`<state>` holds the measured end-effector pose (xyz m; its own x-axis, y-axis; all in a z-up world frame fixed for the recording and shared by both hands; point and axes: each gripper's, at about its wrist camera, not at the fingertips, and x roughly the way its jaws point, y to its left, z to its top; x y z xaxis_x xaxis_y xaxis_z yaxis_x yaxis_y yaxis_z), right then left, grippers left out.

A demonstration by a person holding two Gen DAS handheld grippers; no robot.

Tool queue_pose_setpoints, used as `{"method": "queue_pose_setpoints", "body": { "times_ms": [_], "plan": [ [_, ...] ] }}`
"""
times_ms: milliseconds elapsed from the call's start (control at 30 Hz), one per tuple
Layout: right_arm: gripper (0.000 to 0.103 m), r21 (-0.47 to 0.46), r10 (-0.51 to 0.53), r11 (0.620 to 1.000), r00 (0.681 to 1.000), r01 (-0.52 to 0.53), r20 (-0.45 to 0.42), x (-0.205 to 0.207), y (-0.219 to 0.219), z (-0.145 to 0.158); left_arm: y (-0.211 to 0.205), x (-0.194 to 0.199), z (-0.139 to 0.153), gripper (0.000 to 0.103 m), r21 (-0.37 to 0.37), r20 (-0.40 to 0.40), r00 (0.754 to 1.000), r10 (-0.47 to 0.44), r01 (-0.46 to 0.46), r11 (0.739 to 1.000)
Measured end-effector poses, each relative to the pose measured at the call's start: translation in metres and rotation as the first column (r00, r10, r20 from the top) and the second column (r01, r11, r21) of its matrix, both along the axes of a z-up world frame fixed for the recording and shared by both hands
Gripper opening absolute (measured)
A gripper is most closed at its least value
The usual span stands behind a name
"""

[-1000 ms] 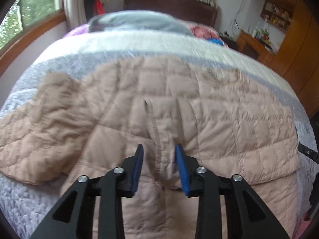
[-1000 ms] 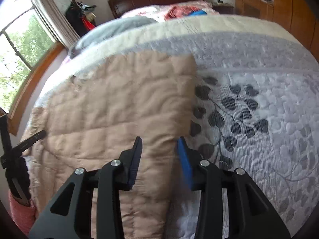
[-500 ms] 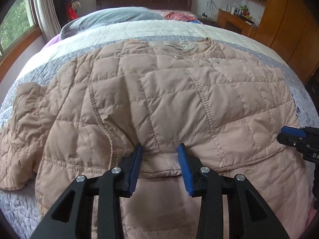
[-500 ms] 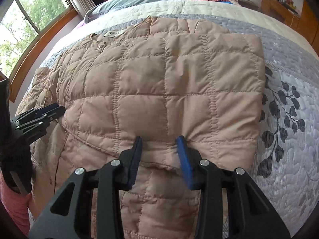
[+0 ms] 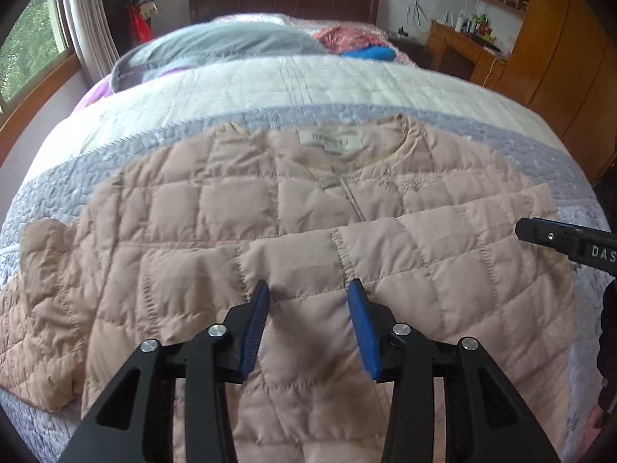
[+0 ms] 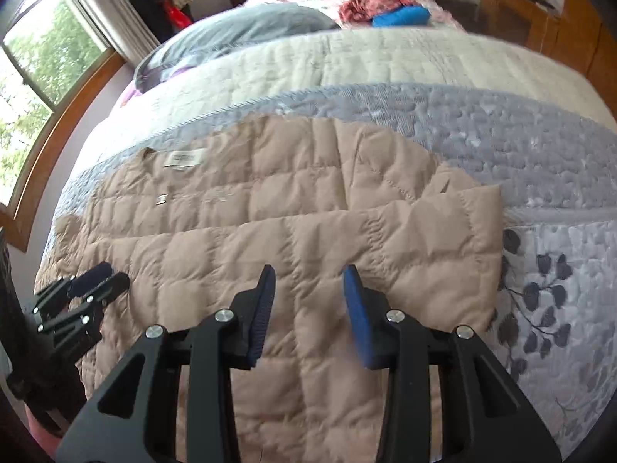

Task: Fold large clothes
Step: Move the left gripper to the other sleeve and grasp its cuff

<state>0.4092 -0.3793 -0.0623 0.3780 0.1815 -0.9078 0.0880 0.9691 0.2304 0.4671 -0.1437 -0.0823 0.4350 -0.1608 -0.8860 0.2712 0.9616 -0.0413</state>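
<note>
Your left gripper: jaws wide, holding nothing, low centre of frame | your right gripper: jaws wide, holding nothing | beige quilted puffer jacket: spread mid-frame on the grey-and-white quilted bedspread, lower part folded up over its chest, collar label toward the upper frame.

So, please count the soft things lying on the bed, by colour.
Beige quilted jacket: 1
Grey pillow: 1
Red cloth: 1
Blue cloth: 1
Total: 4
</note>
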Motion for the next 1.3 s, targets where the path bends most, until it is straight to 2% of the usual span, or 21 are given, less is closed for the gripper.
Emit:
{"method": "queue_pose_setpoints", "body": {
  "times_ms": [67, 133, 267, 433, 533, 600, 667, 800, 867, 900, 967, 1067, 1133, 1233, 1267, 1300],
  "plan": [
    [0.033, 0.023, -0.015, 1.0, 0.999, 0.016, -0.051, 0.005, -0.007, -0.02, 0.002, 0.008, -0.016, 0.045, -0.015, -0.034, 0.999, 0.0, -0.001, 1.0],
    [0.033, 0.027, -0.012, 1.0, 0.999, 0.013, -0.042, 0.001, -0.007, -0.026, 0.005, 0.012, -0.017, 0.045, -0.039, -0.041, 0.999, 0.009, -0.011, 0.999],
    [0.037, 0.018, 0.01, 1.0, 1.0, -0.009, -0.014, -0.015, -0.002, -0.007, 0.014, 0.004, -0.003, 0.044, -0.04, -0.036, 0.999, 0.028, -0.029, 0.999],
    [0.037, 0.064, 0.104, 0.992, 0.994, -0.106, 0.036, -0.065, 0.012, 0.015, 0.019, -0.048, 0.02, 0.044, -0.026, 0.063, 0.997, -0.037, 0.038, 0.999],
    [0.037, 0.056, 0.145, 0.988, 0.989, -0.147, 0.028, -0.095, 0.022, 0.009, 0.021, -0.063, 0.011, 0.044, -0.015, 0.051, 0.997, -0.051, 0.052, 0.999],
    [0.035, 0.059, 0.136, 0.989, 0.991, -0.135, -0.006, -0.098, 0.024, -0.006, 0.021, -0.059, -0.007, 0.045, 0.007, 0.01, 0.999, -0.046, 0.046, 0.999],
    [0.035, 0.068, 0.125, 0.99, 0.992, -0.124, -0.016, -0.095, 0.025, -0.021, 0.023, -0.055, -0.019, 0.046, -0.01, 0.0, 0.999, -0.035, 0.035, 0.999],
    [0.036, 0.075, 0.124, 0.99, 0.992, -0.123, -0.004, -0.096, 0.025, -0.015, 0.025, -0.057, -0.011, 0.046, -0.016, -0.007, 1.0, -0.025, 0.024, 1.0],
    [0.037, 0.119, 0.126, 0.984, 0.991, -0.131, 0.048, -0.108, 0.018, 0.001, 0.038, -0.063, 0.001, 0.047, -0.051, 0.004, 1.0, -0.017, 0.018, 0.999],
    [0.039, 0.136, 0.125, 0.982, 0.99, -0.134, 0.072, -0.114, 0.013, 0.008, 0.049, -0.068, 0.009, 0.048, -0.071, 0.023, 1.0, -0.015, 0.017, 0.997],
    [0.042, 0.154, 0.112, 0.98, 0.987, -0.129, 0.115, -0.129, 0.001, 0.021, 0.072, -0.079, 0.02, 0.06, -0.089, 0.048, 0.999, 0.006, -0.002, 0.996],
    [0.043, 0.114, 0.069, 0.99, 0.99, -0.083, 0.124, -0.146, -0.02, 0.03, 0.128, -0.092, 0.03, 0.063, -0.084, 0.065, 0.993, 0.096, -0.09, 0.992],
    [0.044, 0.097, 0.054, 0.993, 0.991, -0.066, 0.121, -0.153, -0.031, 0.029, 0.178, -0.099, 0.033, 0.063, -0.081, 0.059, 0.981, 0.187, -0.182, 0.98],
    [0.044, 0.071, 0.039, 0.996, 0.994, -0.047, 0.105, -0.163, -0.042, 0.025, 0.26, -0.114, 0.032, 0.063, -0.056, 0.051, 0.93, 0.363, -0.36, 0.931],
    [0.044, 0.061, 0.041, 0.997, 0.994, -0.047, 0.103, -0.164, -0.041, 0.022, 0.287, -0.116, 0.031, 0.063, -0.039, 0.053, 0.905, 0.422, -0.421, 0.906],
    [0.044, 0.056, 0.045, 0.997, 0.994, -0.05, 0.099, -0.165, -0.04, 0.02, 0.317, -0.12, 0.03, 0.063, -0.015, 0.056, 0.867, 0.495, -0.495, 0.869]
  ]
}}
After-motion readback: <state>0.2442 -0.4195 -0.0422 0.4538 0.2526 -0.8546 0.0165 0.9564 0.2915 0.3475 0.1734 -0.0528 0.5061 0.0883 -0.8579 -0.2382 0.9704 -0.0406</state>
